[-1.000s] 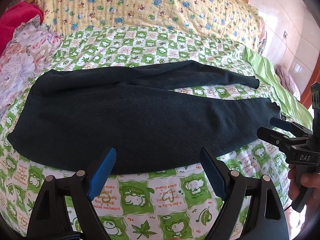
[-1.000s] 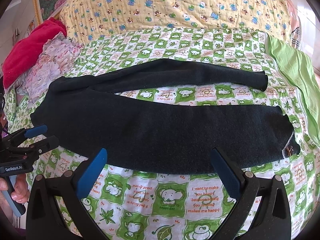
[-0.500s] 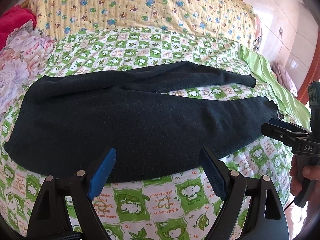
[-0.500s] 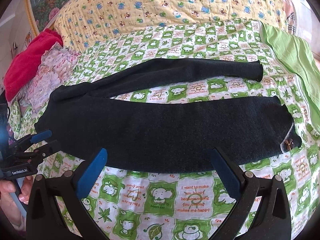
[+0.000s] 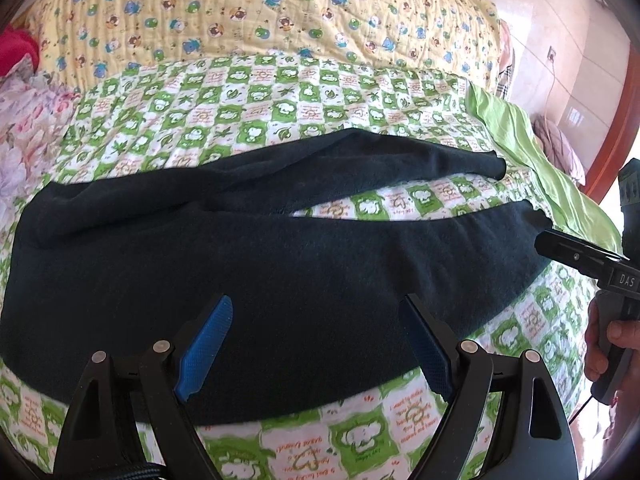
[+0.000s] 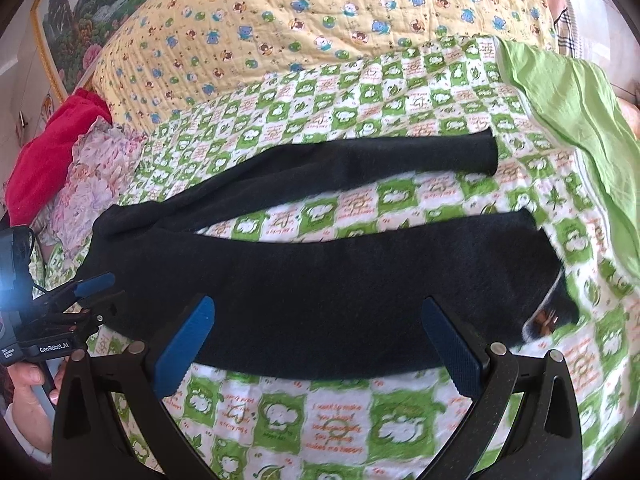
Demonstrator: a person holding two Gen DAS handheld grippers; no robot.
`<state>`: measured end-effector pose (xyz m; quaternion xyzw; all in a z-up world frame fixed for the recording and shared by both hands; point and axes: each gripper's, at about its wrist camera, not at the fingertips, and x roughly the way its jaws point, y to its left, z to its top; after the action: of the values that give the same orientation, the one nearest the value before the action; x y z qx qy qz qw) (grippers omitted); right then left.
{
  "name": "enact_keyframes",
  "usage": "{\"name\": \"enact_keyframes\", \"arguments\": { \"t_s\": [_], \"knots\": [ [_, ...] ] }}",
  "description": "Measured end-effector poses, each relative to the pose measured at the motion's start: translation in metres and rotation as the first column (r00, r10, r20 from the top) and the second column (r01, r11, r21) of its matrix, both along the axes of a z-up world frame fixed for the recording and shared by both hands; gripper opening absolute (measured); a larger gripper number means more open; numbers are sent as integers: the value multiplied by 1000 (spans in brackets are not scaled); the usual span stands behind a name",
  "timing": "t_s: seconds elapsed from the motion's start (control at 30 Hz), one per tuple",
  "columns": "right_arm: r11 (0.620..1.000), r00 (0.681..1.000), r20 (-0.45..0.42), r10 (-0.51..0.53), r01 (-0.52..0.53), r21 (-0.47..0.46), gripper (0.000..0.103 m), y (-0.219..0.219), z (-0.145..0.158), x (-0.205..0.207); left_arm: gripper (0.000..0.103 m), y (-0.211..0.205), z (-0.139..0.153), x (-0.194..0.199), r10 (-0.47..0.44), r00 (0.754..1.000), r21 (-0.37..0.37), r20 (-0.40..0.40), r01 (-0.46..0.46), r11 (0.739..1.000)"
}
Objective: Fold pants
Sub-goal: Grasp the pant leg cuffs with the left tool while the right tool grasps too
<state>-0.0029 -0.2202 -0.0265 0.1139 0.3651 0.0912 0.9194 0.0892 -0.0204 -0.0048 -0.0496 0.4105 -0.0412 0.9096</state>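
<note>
The dark pants [image 5: 280, 264] lie spread flat across the green-checked quilt [image 5: 304, 92], waist toward nine o'clock and both legs running out toward three o'clock; the far leg [image 6: 360, 160] is splayed away from the near one, with a wedge of quilt showing between them. No fold has been made yet, so this looks like the approach before the first grasp. The left gripper [image 5: 320, 344] hovers over the near edge of the waist half, its jaws spread wide and holding nothing. The right gripper [image 6: 320, 332] hangs over the near leg, jaws just as wide and empty, with the near cuff [image 6: 552, 312] at about three o'clock of it. The next move probably calls for each gripper to pinch a near edge, waist and cuff, then carry that leg over onto the far one, keeping the cloth taut so it lands without bunching.
</note>
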Motion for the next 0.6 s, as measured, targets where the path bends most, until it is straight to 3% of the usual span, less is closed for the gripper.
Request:
{"name": "enact_keyframes", "arguments": {
  "t_s": [0.6],
  "knots": [
    [995,995,2,-102,102,8,98,-100,31,96,86,-10,20,140,-114,993,69,-34,116,991]
  ]
}}
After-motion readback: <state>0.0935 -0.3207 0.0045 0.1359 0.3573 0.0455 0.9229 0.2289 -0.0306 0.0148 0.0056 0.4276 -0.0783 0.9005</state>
